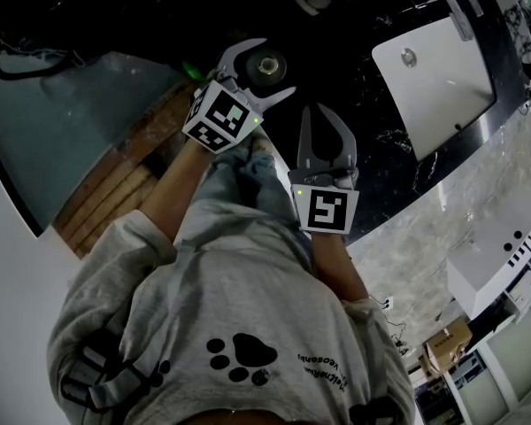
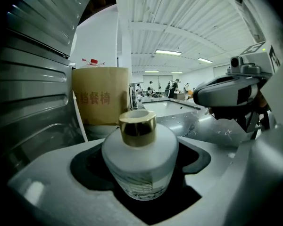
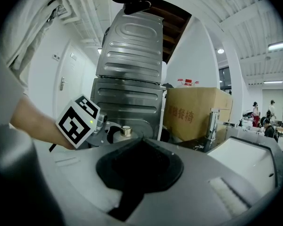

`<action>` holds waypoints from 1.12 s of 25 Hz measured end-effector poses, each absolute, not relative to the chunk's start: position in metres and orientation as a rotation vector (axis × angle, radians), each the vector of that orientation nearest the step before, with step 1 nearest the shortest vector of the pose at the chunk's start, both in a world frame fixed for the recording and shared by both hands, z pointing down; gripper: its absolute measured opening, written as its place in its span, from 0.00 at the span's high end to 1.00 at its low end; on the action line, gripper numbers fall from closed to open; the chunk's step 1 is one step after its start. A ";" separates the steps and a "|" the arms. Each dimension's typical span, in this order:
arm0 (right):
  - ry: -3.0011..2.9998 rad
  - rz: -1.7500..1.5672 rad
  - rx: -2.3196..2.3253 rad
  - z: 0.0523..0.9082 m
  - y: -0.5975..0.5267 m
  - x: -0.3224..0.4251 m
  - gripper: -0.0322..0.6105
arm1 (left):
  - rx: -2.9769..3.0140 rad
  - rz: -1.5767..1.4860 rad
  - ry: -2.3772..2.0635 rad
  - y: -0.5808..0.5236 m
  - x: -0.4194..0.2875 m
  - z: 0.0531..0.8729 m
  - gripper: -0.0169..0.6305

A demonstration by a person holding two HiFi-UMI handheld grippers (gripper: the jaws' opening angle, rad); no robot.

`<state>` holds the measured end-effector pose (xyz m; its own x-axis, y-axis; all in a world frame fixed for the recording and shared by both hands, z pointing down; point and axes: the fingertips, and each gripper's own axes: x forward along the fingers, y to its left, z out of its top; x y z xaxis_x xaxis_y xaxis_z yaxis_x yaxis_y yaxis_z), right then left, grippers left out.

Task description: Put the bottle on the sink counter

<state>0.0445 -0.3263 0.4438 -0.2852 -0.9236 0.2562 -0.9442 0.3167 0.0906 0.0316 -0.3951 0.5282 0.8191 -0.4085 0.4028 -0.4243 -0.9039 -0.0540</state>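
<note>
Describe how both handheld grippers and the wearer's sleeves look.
The left gripper and right gripper each have curved pale-grey jaws, a white cube with black square markers and a small green light. The sleeves are light grey sweatshirt fabric.

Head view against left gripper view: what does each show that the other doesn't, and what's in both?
Only the head view shows the person's grey paw-print shirt. Only the left gripper view shows the cardboard box, the ceiling lights and, from the side, the gold cap of the bottle. Both show the bottle between the jaws of the left gripper, the right gripper beside it, and the white sink.
</note>
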 end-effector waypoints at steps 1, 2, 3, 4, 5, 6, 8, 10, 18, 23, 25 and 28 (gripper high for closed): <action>-2.322 0.108 1.700 0.441 -0.325 0.046 0.95 | 2.963 0.643 -0.669 -0.394 0.033 0.528 0.36; -2.319 0.103 1.708 0.438 -0.324 0.048 0.95 | 2.965 0.638 -0.664 -0.394 0.033 0.527 0.34; -2.316 0.100 1.718 0.435 -0.324 0.050 0.95 | 2.963 0.627 -0.663 -0.393 0.033 0.525 0.34; -2.312 0.097 1.727 0.432 -0.323 0.052 0.95 | 2.955 0.609 -0.665 -0.394 0.032 0.524 0.34; -2.308 0.092 1.735 0.430 -0.322 0.053 0.95 | 2.943 0.587 -0.670 -0.394 0.030 0.522 0.33; -2.306 0.084 1.739 0.427 -0.320 0.054 0.95 | 2.925 0.565 -0.678 -0.395 0.029 0.521 0.31; -2.305 0.064 1.743 0.423 -0.318 0.055 0.95 | 2.886 0.542 -0.698 -0.396 0.023 0.521 0.30; -2.305 0.049 1.745 0.420 -0.315 0.055 0.95 | 2.860 0.553 -0.717 -0.396 0.014 0.522 0.29; -2.307 -0.012 1.732 0.409 -0.306 0.051 0.95 | 2.734 0.606 -0.715 -0.365 -0.031 0.526 0.30; -2.324 -0.026 1.720 0.406 -0.304 0.043 0.95 | 2.711 0.525 -0.904 -0.359 -0.062 0.501 0.74; -2.333 -0.013 1.736 0.402 -0.304 0.041 0.95 | 2.713 0.440 -0.942 -0.358 -0.065 0.485 0.79; -2.334 -0.021 1.750 0.395 -0.304 0.041 0.95 | 2.720 0.333 -1.007 -0.356 -0.065 0.460 0.95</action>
<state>0.0407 -0.3037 0.3952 -0.2645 -0.9494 0.1693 -0.9462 0.2894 0.1449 -0.0652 -0.3560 0.4603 0.7391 -0.6097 0.2862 -0.6601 -0.7403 0.1276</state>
